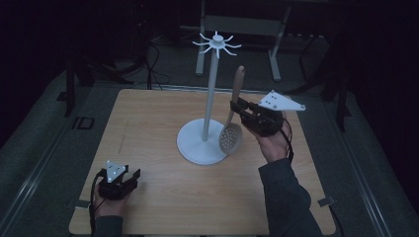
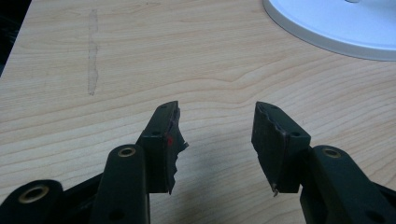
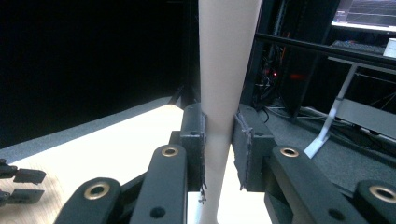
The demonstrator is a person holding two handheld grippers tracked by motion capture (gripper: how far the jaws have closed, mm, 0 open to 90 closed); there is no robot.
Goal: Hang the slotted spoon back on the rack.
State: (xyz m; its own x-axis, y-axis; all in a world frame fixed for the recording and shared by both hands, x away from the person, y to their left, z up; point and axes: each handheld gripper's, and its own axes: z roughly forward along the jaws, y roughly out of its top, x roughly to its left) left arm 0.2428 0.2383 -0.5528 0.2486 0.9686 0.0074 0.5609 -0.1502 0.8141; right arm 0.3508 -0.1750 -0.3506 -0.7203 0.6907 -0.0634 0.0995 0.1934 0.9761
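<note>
The right gripper pinches the spoon by its wooden handle, both pads pressed flat against the shaft, as the right gripper view shows. The spoon's long axis stands nearly upright: the handle tip points up and leans a little toward the rack's top, and the slotted bowl hangs below the jaws, just above the rack's base. The rack stands just beyond the jaws, on the side they face, and its hook ring sits higher than the handle tip and a little further over. So the spoon would likely need to rise and shift toward the pole to reach a hook. The left gripper rests on the table with jaws spread and empty, well apart from the spoon; the right hand is the nearer.
</note>
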